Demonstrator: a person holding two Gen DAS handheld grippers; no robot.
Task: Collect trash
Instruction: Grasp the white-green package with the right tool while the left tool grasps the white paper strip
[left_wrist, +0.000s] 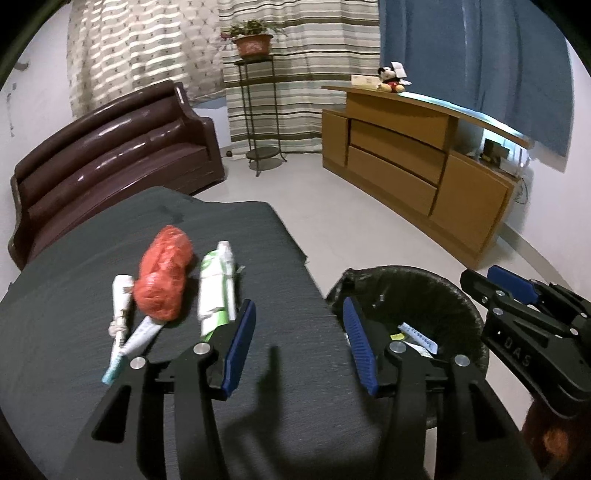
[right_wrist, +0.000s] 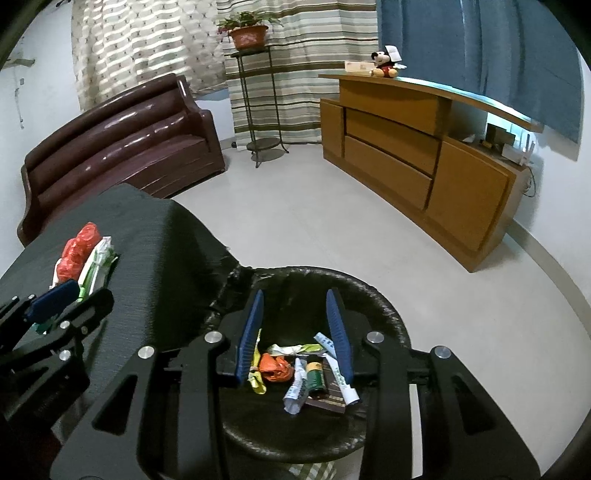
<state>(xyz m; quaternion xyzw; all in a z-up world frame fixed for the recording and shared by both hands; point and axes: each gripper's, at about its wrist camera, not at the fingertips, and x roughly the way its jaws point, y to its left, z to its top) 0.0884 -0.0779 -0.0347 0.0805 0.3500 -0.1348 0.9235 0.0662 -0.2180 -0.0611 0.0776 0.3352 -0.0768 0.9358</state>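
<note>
On the dark grey table (left_wrist: 258, 266) lie a crumpled red plastic bag (left_wrist: 164, 273), a green-and-white wrapper (left_wrist: 216, 288) and white tubes (left_wrist: 123, 306). My left gripper (left_wrist: 299, 310) is open and empty, over the table's right edge, just right of the wrapper. A black-lined trash bin (right_wrist: 380, 306) stands on the floor beside the table and holds several wrappers and tubes (right_wrist: 306, 373). My right gripper (right_wrist: 295, 299) is open and empty, above the bin's opening. The red bag (right_wrist: 77, 247) and wrapper (right_wrist: 98, 266) also show in the right wrist view.
A brown sofa (left_wrist: 110, 155) stands behind the table. A wooden cabinet (left_wrist: 417, 166) with a Mickey toy (left_wrist: 391, 79) lines the right wall. A metal plant stand (left_wrist: 258, 110) stands by striped curtains. Pale floor (right_wrist: 332, 221) lies between them.
</note>
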